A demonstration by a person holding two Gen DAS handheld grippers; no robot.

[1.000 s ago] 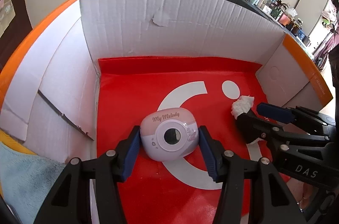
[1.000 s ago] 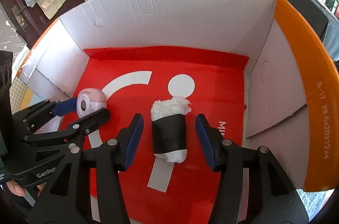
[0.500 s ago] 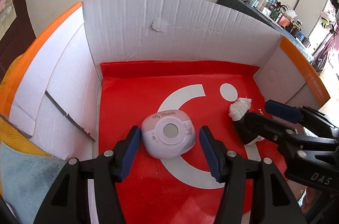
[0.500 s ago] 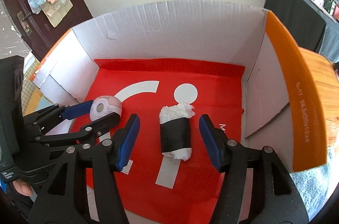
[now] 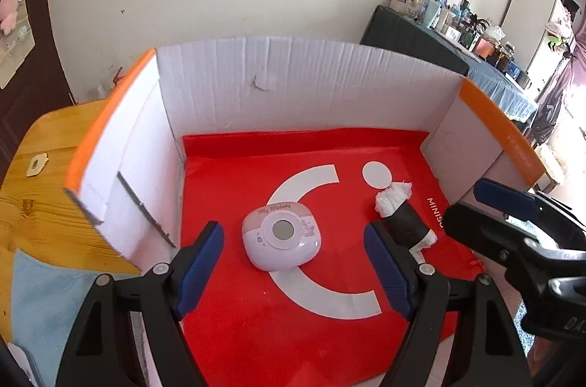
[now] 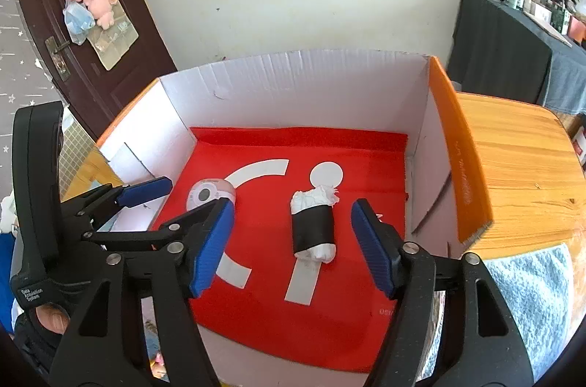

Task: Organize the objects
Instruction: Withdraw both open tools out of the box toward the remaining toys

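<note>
**Both pieces set down in the box, jaws let go**

Nearest the left wrist camera, the left gripper (image 5: pixel 293 262) has just been opening its jaws; the blue pads stand clear on either side of the rounded pink-and-lilac plastic gadget with a grey round window (image 5: pixel 281 236), touching neither flank. The gadget lies flat on the red liner sheet with white curved markings (image 5: pixel 256 332), which reads as a finished placement rather than a grasp.

The right gripper (image 6: pixel 293 240) matches it: its jaws have also just been opening, and the white paper roll wrapped in a black band (image 6: pixel 312 225) lies between the pads, apart from both. It rests lengthwise along the gripper's line, probably because it was lowered straight from that hold.

The two things sit side by side, near but not touching, which leaves room for each tool to back out. Beyond them rises the white corrugated cardboard box with orange edges (image 5: pixel 293 83), standing on a wooden table (image 6: pixel 520 145).
</note>
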